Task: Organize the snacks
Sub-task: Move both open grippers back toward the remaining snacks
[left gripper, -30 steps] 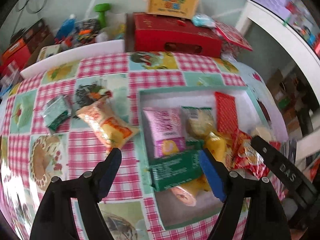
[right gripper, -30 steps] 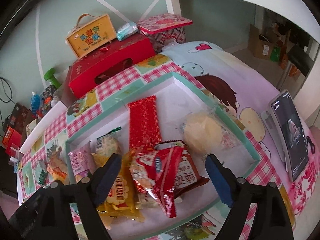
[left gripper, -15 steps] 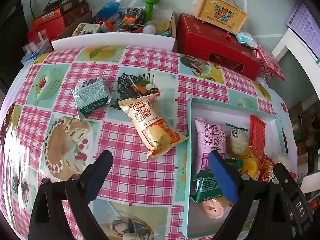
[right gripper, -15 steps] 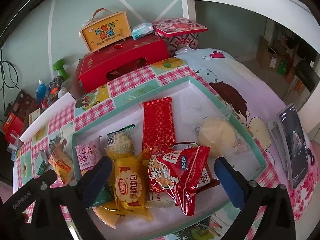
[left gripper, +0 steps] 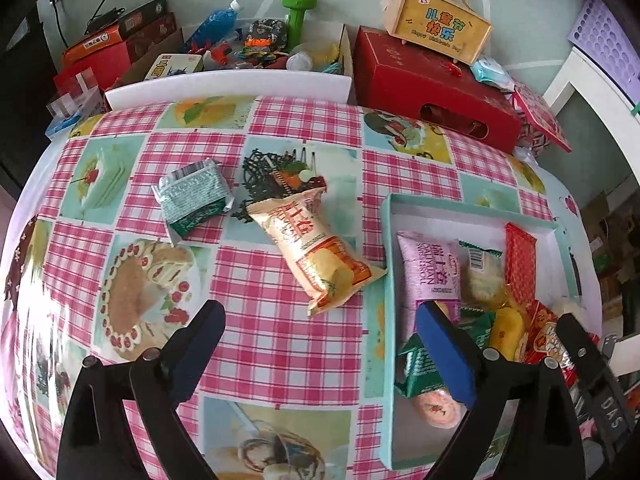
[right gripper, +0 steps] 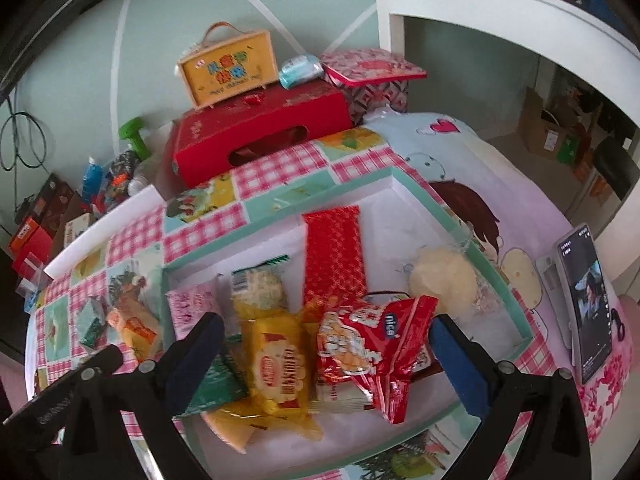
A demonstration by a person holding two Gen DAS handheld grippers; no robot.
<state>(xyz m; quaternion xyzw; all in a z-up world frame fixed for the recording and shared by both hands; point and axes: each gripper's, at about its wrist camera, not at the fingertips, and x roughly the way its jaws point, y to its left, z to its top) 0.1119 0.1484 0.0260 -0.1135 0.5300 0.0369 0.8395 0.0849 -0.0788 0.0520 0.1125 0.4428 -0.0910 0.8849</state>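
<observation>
Hovering with jaws spread and empty, the left gripper (left gripper: 318, 350) has an orange egg-roll packet (left gripper: 316, 250) just ahead of it on the checked tablecloth (left gripper: 260, 344), with a green snack packet (left gripper: 192, 196) farther off to its left. The right gripper (right gripper: 324, 356), likewise spread, hangs over the teal-rimmed tray (right gripper: 500, 280), where a red Nice packet (right gripper: 370, 344) and yellow biscuit packet (right gripper: 280, 368) lie between its fingers, a red wafer bar (right gripper: 334, 258) beyond.

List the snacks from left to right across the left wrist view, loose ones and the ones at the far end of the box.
Green packet → orange-and-cream bag → pink packet → green-edged clear packet → red patterned packet. The pile nearer the gripper overlaps too much to order.
</observation>
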